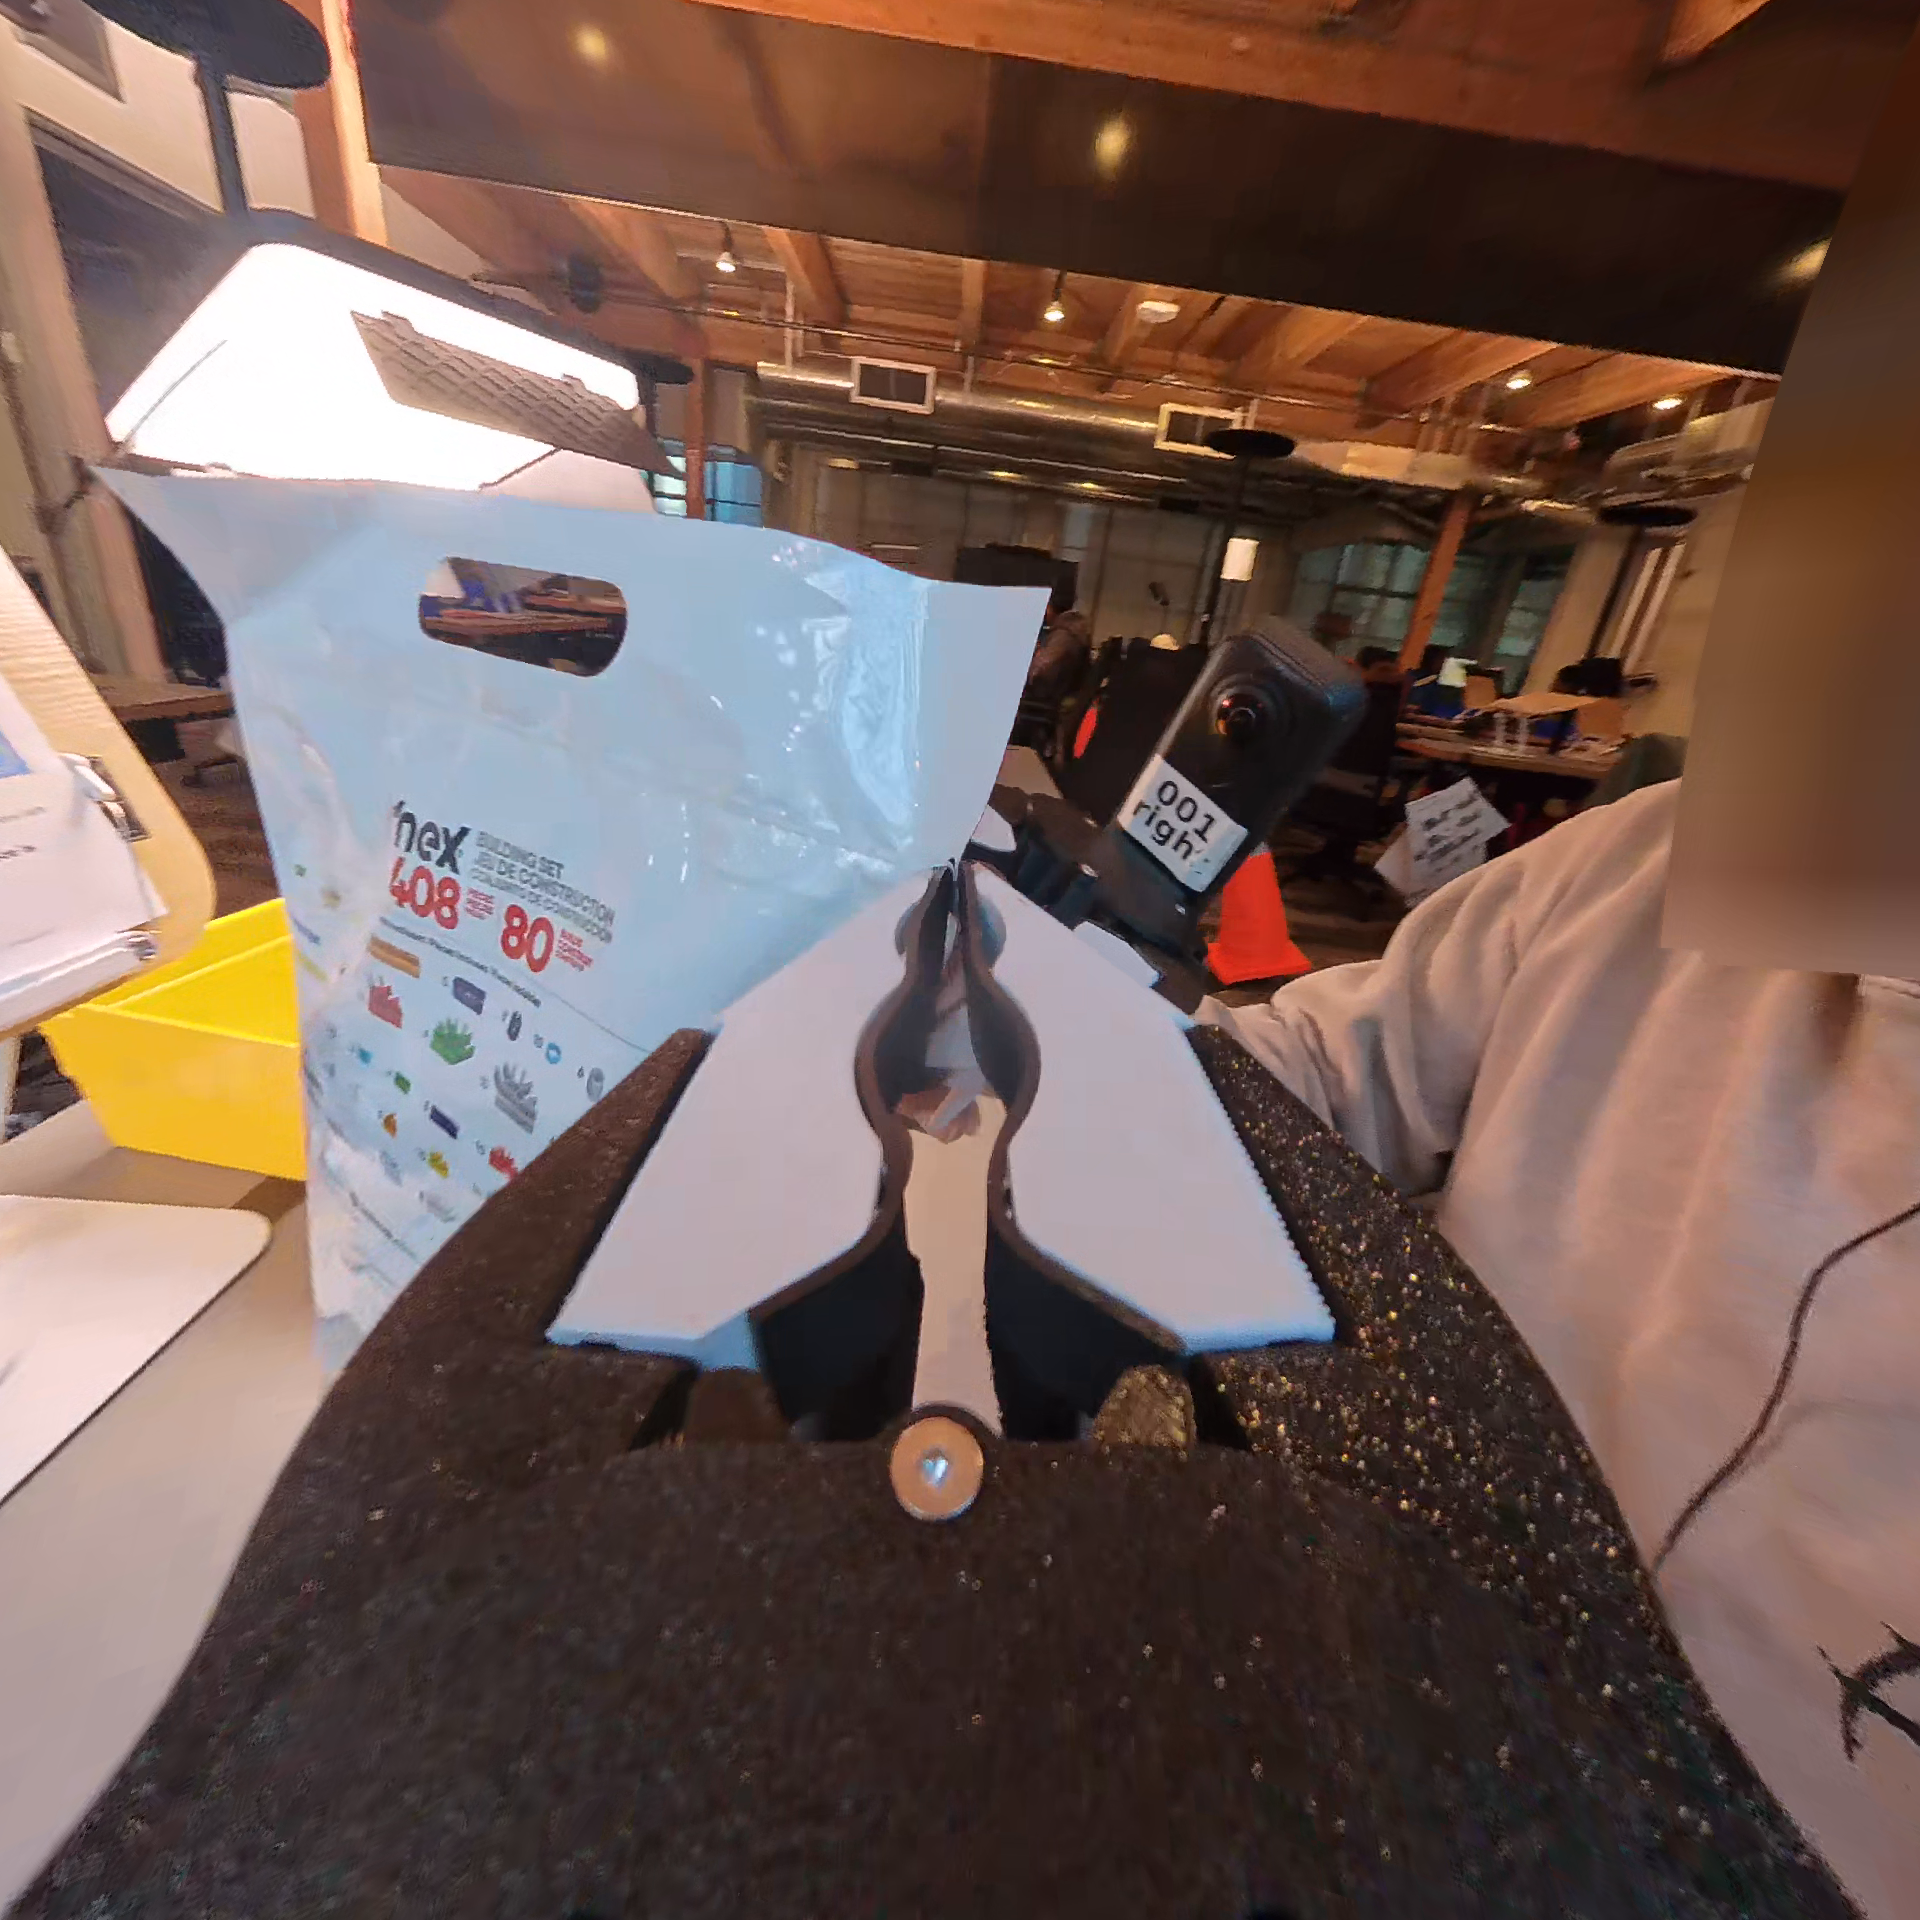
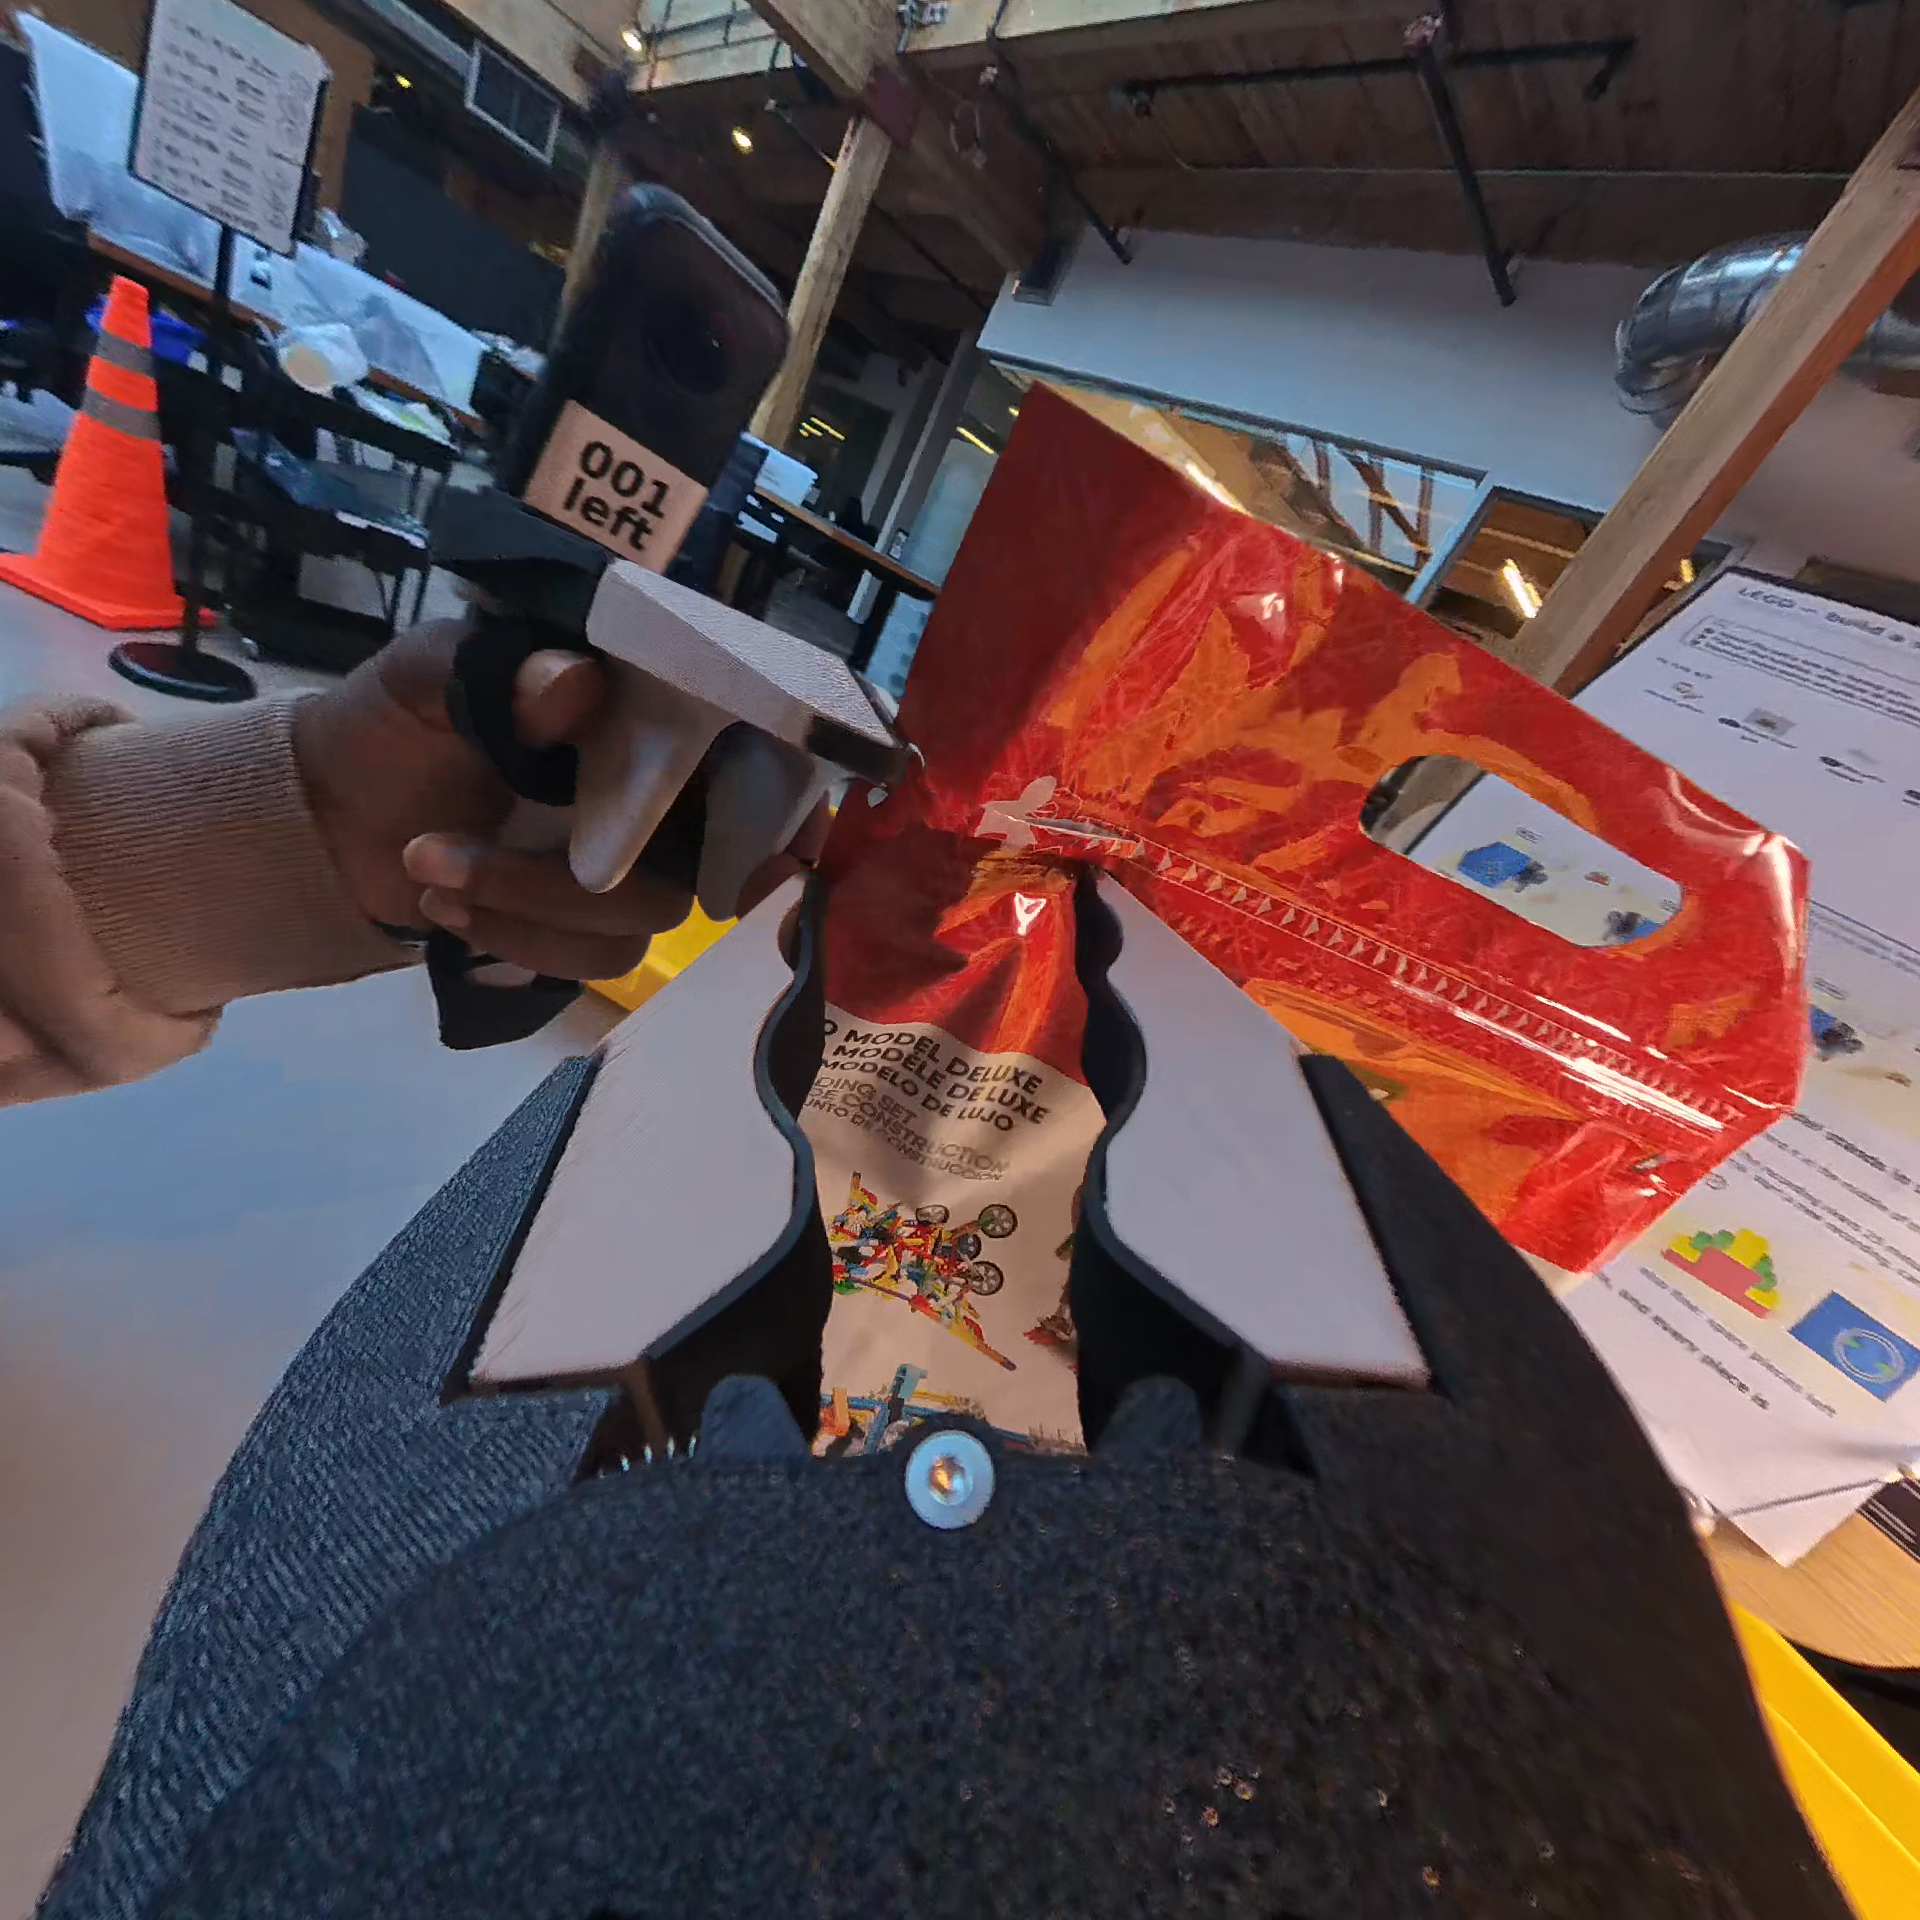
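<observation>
A plastic bag of construction pieces is held up between both grippers. Its pale back [image 1: 582, 790] faces the left wrist view and its red front with a handle cut-out [image 2: 1247, 727] faces the right wrist view. My left gripper [image 1: 951, 883] is shut on the bag's side edge. It also shows in the right wrist view [image 2: 894, 753], held by a hand [image 2: 436, 790], pinching the edge beside a small tear. My right gripper [image 2: 951, 894] squeezes the bunched bag just below the seal line, jaws a little apart. Its camera [image 1: 1236, 727] shows behind the bag.
A yellow bin [image 1: 187, 1049] stands behind the bag and shows again at the lower right [image 2: 1829, 1745]. Printed instruction sheets [image 2: 1787, 1039] lie to the right. The light table [image 2: 208, 1247] lies below. An orange cone [image 2: 114, 468] and a sign stand [image 2: 223, 125] are farther off. Less than 4 cm separates the two grippers' tips.
</observation>
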Tool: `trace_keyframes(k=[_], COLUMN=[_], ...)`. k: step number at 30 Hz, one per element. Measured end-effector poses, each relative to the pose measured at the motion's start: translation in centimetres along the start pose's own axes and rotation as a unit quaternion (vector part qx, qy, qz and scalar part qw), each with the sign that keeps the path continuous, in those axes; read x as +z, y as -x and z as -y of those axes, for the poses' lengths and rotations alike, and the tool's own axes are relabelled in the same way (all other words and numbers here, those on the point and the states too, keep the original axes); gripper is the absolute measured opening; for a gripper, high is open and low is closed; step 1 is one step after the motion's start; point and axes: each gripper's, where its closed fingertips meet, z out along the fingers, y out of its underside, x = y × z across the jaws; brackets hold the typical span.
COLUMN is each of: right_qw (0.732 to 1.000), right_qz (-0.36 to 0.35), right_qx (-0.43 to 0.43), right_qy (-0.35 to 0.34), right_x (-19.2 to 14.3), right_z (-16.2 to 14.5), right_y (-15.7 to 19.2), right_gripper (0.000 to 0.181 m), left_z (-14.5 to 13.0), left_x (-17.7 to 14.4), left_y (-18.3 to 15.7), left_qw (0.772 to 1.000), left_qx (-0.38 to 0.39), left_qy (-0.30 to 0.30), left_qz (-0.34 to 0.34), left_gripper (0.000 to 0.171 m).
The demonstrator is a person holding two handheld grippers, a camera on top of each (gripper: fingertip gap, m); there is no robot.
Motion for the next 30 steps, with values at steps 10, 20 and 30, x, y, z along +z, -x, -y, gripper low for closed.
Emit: trace_keyframes(k=[10, 20, 30], right_qw=[0.995, 0.998, 0.989], right_qz=[0.043, 0.008, 0.032], right_qx=[-0.086, -0.043, 0.133], right_qy=[-0.034, -0.046, -0.061], right_x=[-2.0, -2.0, -2.6], right_z=[2.3, 3.2, 2.4], right_y=[1.4, 0.9, -1.8], right_gripper=[0.032, 0.000, 0.000], left_z=[0.1, 0.1, 0.8], left_x=[-0.9, -0.8, -1.1], left_y=[-2.4, -2.1, -0.9], left_qw=[0.997, 0.995, 0.983], left_qx=[0.021, 0.093, 0.125], left_qy=[-0.016, 0.021, 0.070], left_qz=[-0.072, -0.004, 0.114], left_gripper=[0.004, 0.003, 0.025])
